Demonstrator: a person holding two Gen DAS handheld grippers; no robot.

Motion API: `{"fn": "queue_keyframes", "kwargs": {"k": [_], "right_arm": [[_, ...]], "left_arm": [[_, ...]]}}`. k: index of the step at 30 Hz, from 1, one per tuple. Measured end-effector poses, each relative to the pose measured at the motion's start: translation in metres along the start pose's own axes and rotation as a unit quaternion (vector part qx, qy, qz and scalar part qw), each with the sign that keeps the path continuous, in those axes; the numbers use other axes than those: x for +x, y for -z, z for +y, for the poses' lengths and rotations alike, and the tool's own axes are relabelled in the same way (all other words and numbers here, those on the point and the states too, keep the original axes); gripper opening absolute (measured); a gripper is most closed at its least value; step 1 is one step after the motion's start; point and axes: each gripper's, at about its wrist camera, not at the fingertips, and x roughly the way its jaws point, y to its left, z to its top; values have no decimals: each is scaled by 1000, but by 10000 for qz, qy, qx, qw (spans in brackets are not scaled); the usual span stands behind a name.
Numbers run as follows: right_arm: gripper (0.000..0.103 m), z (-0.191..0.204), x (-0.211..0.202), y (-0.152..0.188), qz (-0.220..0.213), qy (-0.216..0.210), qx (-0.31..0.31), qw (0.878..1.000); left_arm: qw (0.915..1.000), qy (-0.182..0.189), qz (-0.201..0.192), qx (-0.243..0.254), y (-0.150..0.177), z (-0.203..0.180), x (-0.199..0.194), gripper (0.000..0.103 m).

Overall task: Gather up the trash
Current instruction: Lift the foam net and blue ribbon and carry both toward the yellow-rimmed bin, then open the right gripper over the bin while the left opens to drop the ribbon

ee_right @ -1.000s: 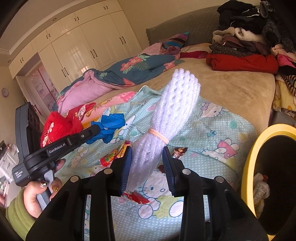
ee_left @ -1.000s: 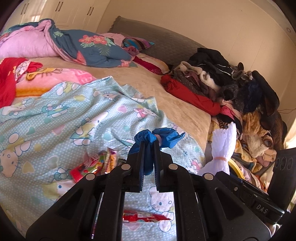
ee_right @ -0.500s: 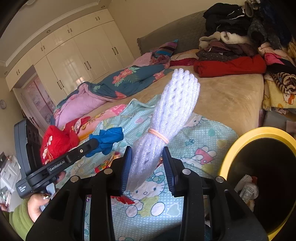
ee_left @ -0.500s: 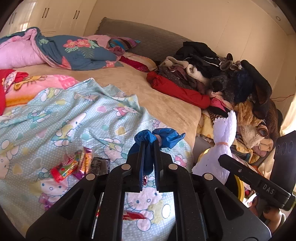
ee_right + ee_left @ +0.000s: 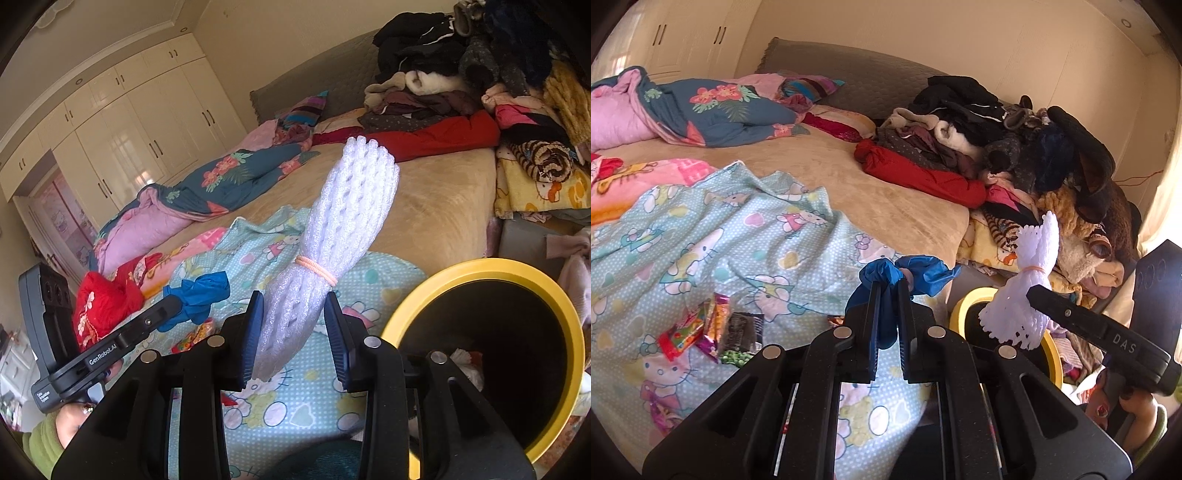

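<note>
My left gripper [image 5: 888,286] is shut on a crumpled blue glove [image 5: 908,271] and holds it above the bed's near edge; the glove also shows in the right wrist view [image 5: 199,291]. My right gripper [image 5: 293,302] is shut on a white foam net bundle [image 5: 343,221] tied with a peach band; the bundle also shows in the left wrist view [image 5: 1030,288]. A black bin with a yellow rim [image 5: 480,267] stands just right of the right gripper, with some trash inside. Candy wrappers [image 5: 698,328] lie on the Hello Kitty sheet [image 5: 738,240].
A pile of clothes [image 5: 997,147] covers the bed's far right side. A folded floral quilt [image 5: 701,114] lies at the back left. A red cloth [image 5: 103,302] sits on the bed at left. White wardrobes [image 5: 129,140] line the far wall.
Both grippers have moved right toward the bin with their loads. The bin's rim now shows in the left wrist view and fills more of the right wrist view.
</note>
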Motion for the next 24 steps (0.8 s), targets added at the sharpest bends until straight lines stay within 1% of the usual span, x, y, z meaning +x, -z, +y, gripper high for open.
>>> {"fn": "queue_keyframes", "kwargs": {"k": [14,24], "right_arm": [[32,-43,-30,-5,-105,255,272,9993],[32,-83,-43,-8,-163,510,640,9965]], "left_arm": [[9994,291,69,162,9,-43,13,5],[9978,469,257,379,21,-69,27,5]]}}
